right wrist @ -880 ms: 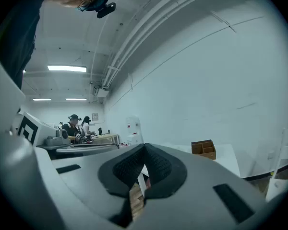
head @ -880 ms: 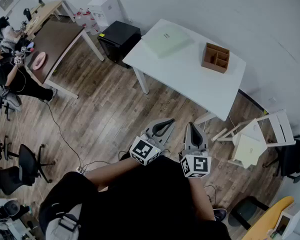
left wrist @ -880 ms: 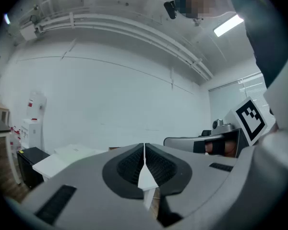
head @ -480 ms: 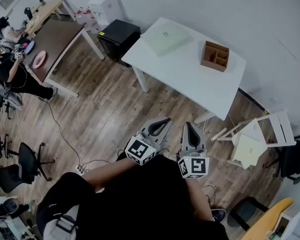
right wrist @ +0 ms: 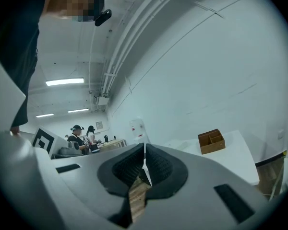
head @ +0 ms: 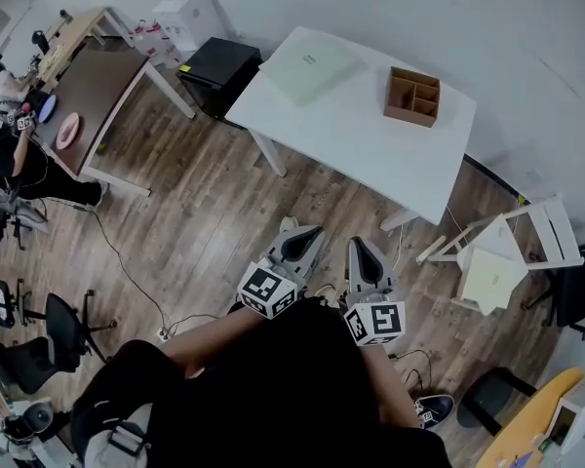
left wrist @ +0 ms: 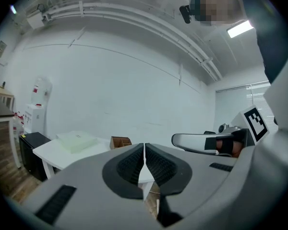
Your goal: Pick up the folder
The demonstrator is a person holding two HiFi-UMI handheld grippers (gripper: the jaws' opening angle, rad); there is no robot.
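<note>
I step closer; the bench point(head: 370, 159) shifts in view, well apart yet. Jaws of my left gripper point(head: 310, 232) and right gripper point(head: 359, 245) clenched, empty. Pale green folder point(head: 307, 66) lies flat left of the wooden organiser point(head: 412, 96). Approach only.

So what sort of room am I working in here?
Most likely an office or lab workspace: a white table holding a pale green folder and a wooden organiser, a brown desk where a person sits working, and rolling office chairs on wood flooring.
</note>
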